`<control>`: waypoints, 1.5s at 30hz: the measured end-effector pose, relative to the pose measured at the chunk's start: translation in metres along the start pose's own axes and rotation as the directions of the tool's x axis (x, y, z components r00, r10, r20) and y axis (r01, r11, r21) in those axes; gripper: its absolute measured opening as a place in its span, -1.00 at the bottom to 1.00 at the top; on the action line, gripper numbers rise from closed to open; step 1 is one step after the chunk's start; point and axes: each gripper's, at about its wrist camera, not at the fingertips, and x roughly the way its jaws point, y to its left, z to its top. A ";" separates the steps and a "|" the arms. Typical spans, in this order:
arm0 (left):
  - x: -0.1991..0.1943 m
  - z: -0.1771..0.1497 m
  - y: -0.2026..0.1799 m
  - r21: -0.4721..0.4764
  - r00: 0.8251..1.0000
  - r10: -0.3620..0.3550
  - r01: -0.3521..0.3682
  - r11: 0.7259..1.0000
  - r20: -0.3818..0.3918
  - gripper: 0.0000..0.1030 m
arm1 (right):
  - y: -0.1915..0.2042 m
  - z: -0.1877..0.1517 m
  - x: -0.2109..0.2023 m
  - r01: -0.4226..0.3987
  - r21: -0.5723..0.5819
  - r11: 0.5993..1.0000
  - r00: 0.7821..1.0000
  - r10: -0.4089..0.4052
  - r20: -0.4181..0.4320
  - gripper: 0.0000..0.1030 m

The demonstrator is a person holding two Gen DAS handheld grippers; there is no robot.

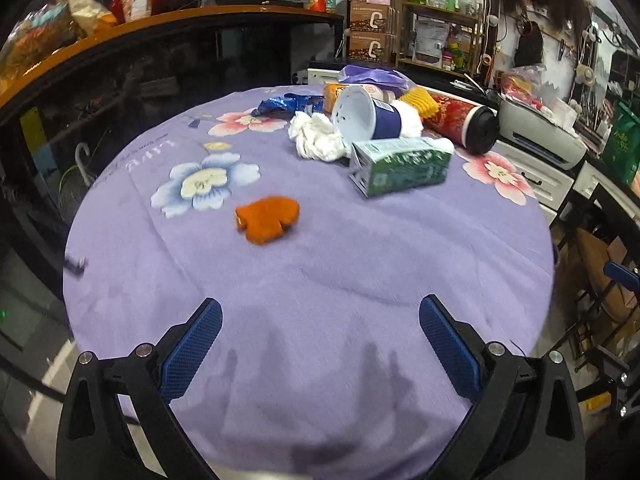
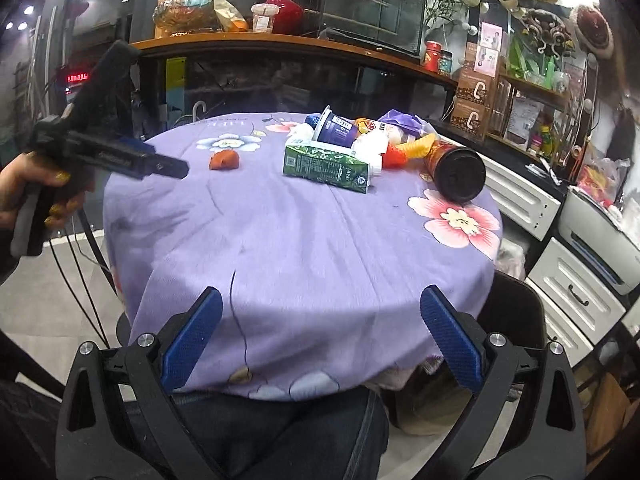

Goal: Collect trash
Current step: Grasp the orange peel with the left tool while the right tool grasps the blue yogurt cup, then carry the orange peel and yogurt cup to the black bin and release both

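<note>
Approach step: both hand-held grippers empty, jaws spread.
Left hand-held gripper next must reach the orange scrap, frame centre; right hand-held gripper waits at the worktop edge.

The right gripper hangs with its jaws wide apart and nothing between them, over the near edge of the purple flowered surface. At the far side lies a green carton on its side, a red can to its right, an orange scrap to its left. The left gripper enters from the left, held by a hand.
</note>
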 end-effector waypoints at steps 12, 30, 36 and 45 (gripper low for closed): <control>0.090 0.056 0.039 -0.004 0.988 0.021 -0.021 1.000 -0.152 0.09 | -0.015 0.013 0.012 -0.024 0.017 1.000 1.000 0.024 -0.016 0.90; 0.088 0.068 0.042 -0.017 0.996 -0.008 0.006 1.000 -0.089 -0.21 | -0.028 0.085 0.063 -0.073 -0.087 0.993 0.997 0.071 -0.026 0.90; 0.080 0.068 0.048 -0.055 0.999 -0.018 0.016 0.998 -0.040 -0.71 | -0.045 0.141 0.106 -0.111 0.060 0.992 0.994 0.112 -0.013 0.90; 0.077 0.057 0.052 -0.110 0.998 -0.062 0.061 0.992 -0.008 -0.79 | -0.058 0.214 0.214 -0.117 0.285 0.951 0.984 0.150 -0.096 0.68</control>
